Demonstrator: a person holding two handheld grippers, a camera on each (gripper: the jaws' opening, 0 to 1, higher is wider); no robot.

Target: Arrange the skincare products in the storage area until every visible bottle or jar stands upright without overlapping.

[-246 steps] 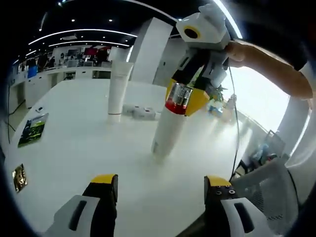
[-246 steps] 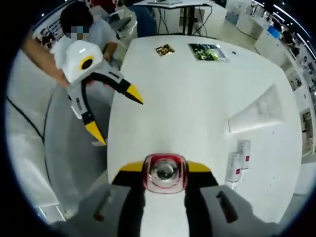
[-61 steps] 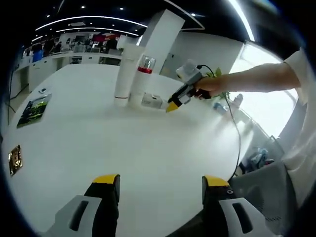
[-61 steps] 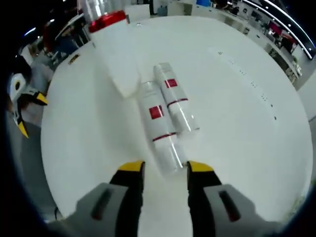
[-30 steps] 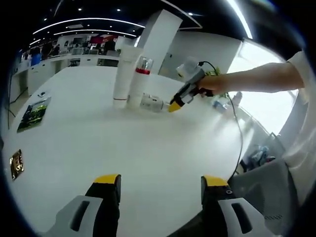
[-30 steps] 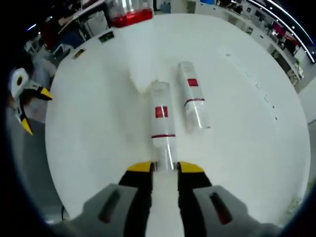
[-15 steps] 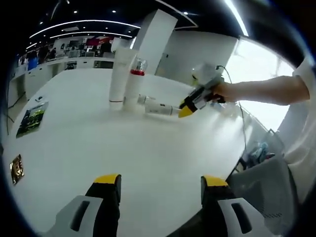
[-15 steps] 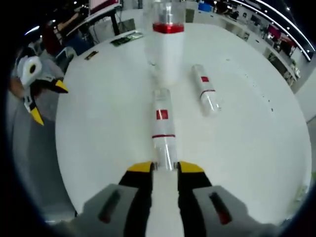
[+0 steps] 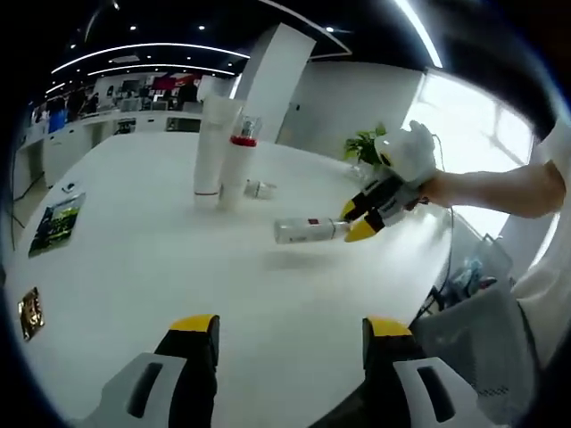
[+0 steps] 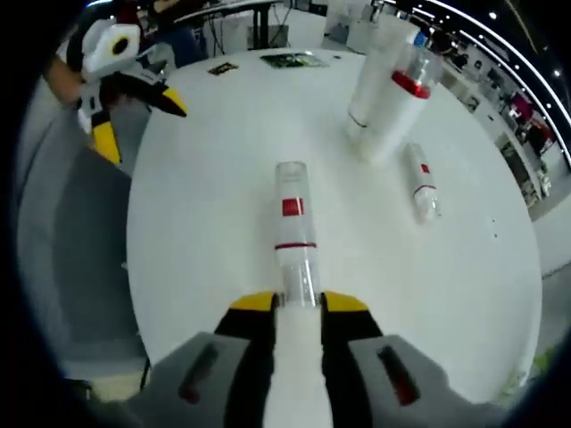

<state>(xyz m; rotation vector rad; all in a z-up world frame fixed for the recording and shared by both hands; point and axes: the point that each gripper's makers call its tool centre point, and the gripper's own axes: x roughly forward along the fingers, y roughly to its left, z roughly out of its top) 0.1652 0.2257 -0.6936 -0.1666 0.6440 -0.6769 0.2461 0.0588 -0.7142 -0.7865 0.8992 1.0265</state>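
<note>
My right gripper (image 10: pixel 298 301) is shut on the clear cap end of a small white bottle with a red label (image 10: pixel 293 230) and holds it level above the white table (image 10: pixel 223 178); the left gripper view shows that bottle (image 9: pixel 305 231) lifted in the right gripper (image 9: pixel 357 220). A second small bottle (image 10: pixel 421 193) lies on its side on the table. A tall white tube (image 9: pixel 212 144) and a white bottle with a red band and clear cap (image 9: pixel 235 162) stand upright together. My left gripper (image 9: pixel 284 328) is open near the table's edge, holding nothing.
A green leaflet (image 9: pixel 53 224) and a small dark card (image 9: pixel 30 318) lie on the table's left part. An office chair (image 9: pixel 473 343) stands at the right edge. A potted plant (image 9: pixel 364 144) sits beyond the table. A person's arm (image 9: pixel 500 189) holds the right gripper.
My right gripper shut on one lying small bottle, lifted it off the table and carried it away from the standing pair. The other small bottle stayed lying. My left gripper stayed open.
</note>
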